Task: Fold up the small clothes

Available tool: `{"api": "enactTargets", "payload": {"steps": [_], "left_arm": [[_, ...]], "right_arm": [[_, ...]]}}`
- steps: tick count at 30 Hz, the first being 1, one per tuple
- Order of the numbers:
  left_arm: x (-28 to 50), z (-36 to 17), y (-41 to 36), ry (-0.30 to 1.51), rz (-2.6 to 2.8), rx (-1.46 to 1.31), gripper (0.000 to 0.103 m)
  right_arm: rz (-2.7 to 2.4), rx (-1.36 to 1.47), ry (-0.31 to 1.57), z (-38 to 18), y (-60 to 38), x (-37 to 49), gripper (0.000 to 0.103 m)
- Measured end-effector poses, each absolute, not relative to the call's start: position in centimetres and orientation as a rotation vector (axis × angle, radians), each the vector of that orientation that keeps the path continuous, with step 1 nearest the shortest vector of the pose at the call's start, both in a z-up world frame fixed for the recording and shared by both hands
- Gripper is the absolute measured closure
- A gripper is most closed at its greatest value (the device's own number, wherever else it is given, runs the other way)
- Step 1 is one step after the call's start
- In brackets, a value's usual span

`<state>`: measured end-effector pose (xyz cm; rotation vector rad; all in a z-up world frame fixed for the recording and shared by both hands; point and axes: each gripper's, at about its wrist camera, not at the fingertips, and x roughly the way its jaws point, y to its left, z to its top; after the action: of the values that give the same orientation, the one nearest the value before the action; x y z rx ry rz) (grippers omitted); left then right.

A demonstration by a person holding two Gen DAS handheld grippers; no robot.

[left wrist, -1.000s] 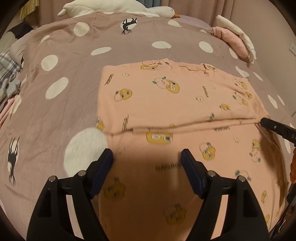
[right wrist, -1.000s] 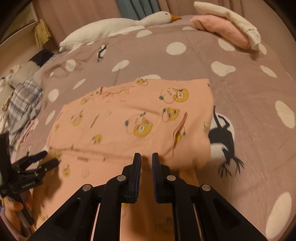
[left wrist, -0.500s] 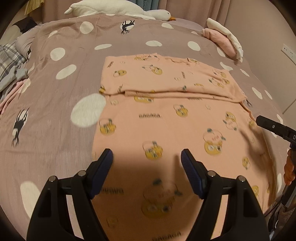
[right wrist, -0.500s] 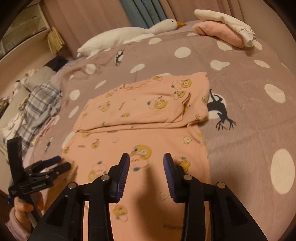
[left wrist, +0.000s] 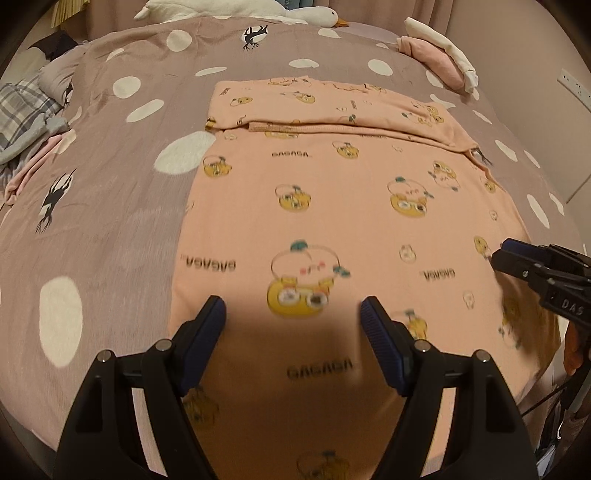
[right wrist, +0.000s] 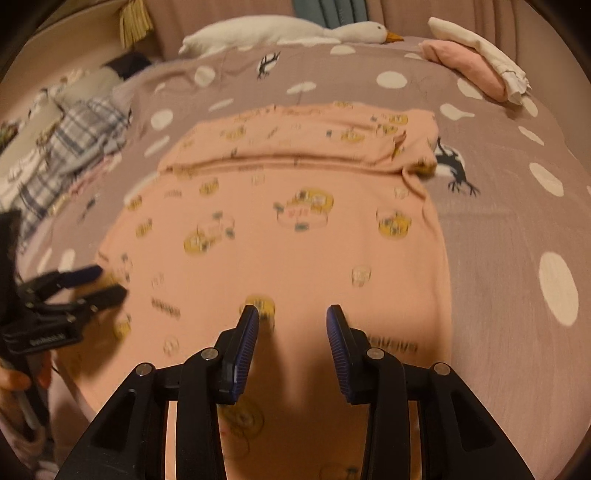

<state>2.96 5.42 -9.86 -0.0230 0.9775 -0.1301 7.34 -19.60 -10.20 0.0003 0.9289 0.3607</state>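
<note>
While we look down along both grippers, we count one peach garment (left wrist: 332, 206) printed with yellow cartoon figures, lying flat on a mauve bedspread (left wrist: 110, 206) dotted with white spots. Its far end is folded back toward us, so a doubled band (left wrist: 325, 110) lies across the top and the longer single layer stretches toward the cameras. At the far edge of the bed we see one white plush goose (right wrist: 295, 31), and to the right one small pile of folded clothes (right wrist: 476, 70), pink under white. On the left side lies a heap of plaid and pale fabric (right wrist: 70, 147).

We count two grippers. Our left gripper (left wrist: 293, 314) hangs over the near part of the garment with its fingers spread wide and nothing between them. Our right gripper (right wrist: 291, 317) hangs over the garment's near right portion; its fingers have just been opening and stand moderately apart, holding nothing. Neither pair of fingers visibly touches the fabric. Each gripper also appears at the edge of the other's view, held by a hand (right wrist: 14, 376).
</note>
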Motion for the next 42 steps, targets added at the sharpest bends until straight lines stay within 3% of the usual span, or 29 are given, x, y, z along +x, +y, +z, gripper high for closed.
{"api": "enactTargets", "payload": {"steps": [27,42], "left_arm": [[-0.7,-9.5,8.2,1.001,-0.071,-0.09,0.027],[-1.3,-8.7,12.8,0.988,-0.041,-0.274,0.026]], "right_arm": [[0.286,-0.069,0.927,-10.3,-22.9,2.3,0.061],[0.245,0.123,0.904,-8.6,-27.1,2.5,0.057]]}}
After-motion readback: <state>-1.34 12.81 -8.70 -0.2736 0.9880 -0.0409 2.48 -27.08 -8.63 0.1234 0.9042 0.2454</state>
